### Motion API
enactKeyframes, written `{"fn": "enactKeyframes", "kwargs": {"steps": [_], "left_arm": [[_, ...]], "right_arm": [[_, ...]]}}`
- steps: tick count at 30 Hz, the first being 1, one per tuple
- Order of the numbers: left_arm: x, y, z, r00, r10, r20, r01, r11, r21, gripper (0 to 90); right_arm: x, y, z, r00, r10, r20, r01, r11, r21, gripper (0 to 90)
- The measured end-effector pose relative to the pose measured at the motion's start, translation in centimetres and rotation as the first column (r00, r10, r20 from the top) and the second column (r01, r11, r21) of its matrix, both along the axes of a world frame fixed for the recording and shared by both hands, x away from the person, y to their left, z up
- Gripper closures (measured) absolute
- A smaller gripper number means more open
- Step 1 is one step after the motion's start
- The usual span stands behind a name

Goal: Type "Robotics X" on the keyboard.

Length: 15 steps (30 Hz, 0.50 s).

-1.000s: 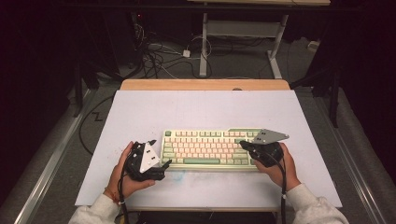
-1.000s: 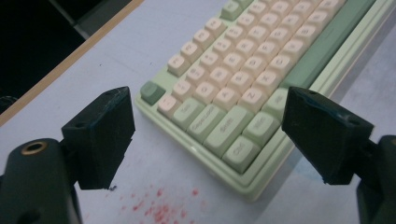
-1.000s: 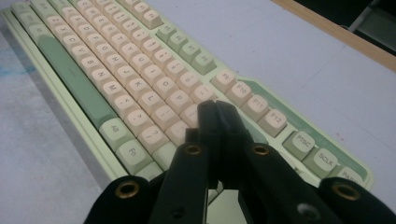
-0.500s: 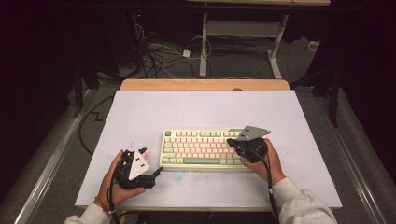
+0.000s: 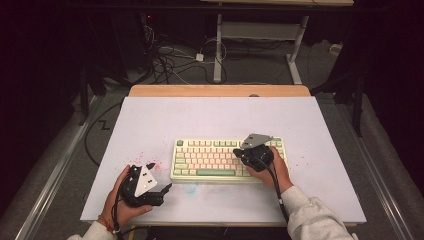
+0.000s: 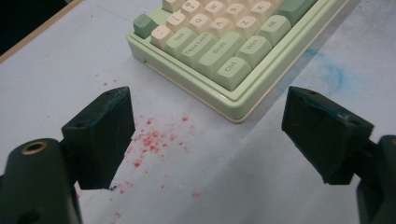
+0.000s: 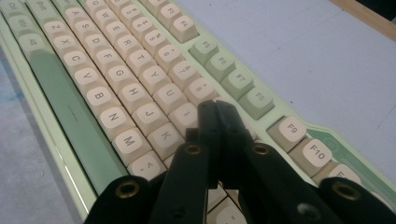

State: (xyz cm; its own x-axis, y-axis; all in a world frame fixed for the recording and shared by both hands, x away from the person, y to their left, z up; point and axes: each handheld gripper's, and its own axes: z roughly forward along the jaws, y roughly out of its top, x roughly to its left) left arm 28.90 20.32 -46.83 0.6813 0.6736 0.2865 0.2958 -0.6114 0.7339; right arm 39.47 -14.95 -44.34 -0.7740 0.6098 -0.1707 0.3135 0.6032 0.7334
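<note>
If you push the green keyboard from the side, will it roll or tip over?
Probably neither. The keyboard lies flat and low on the table, so it should slide, not roll. Its hard-looking case likely stays stiff. The keys may dip under the shut right gripper.

**Where things lie on my table**

The keyboard [image 5: 227, 160] lies on the table [image 5: 210, 115], toward my near edge and slightly right of middle. My right gripper [image 5: 251, 154] sits over its right half, jaws closed above the keys. My left gripper [image 5: 167, 189] rests on the table left of and before the keyboard's near-left corner, jaws apart. Cables [image 5: 170, 62] lie on the floor behind the table.
</note>
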Motion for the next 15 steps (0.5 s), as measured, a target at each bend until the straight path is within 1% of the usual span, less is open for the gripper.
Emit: {"fn": "enactKeyframes", "kwargs": {"steps": [3,10,11,15], "left_arm": [[0.08,-0.04,-0.08,0.9999,-0.005,-0.009,0.005,1.0000,0.005,16.1],[0.17,-0.17,-0.19,0.9999,-0.004,-0.012,0.004,0.9999,0.010,16.0],[0.17,-0.17,-0.19,0.9999,-0.006,-0.012,0.006,0.9999,0.016,16.0],[0.18,-0.15,-0.21,0.9999,-0.005,-0.014,0.005,0.9999,0.015,16.0]], "right_arm": [[0.25,0.27,-0.25,1.0000,-0.001,-0.008,0.001,1.000,-0.008,90.0],[0.58,0.77,-0.61,0.9998,0.001,-0.019,-0.002,1.000,-0.030,90.0],[0.57,0.84,-0.65,0.9998,-0.001,-0.020,0.000,0.999,-0.033,90.0],[0.65,0.83,-0.66,0.9998,-0.001,-0.020,0.001,0.999,-0.034,90.0]]}}
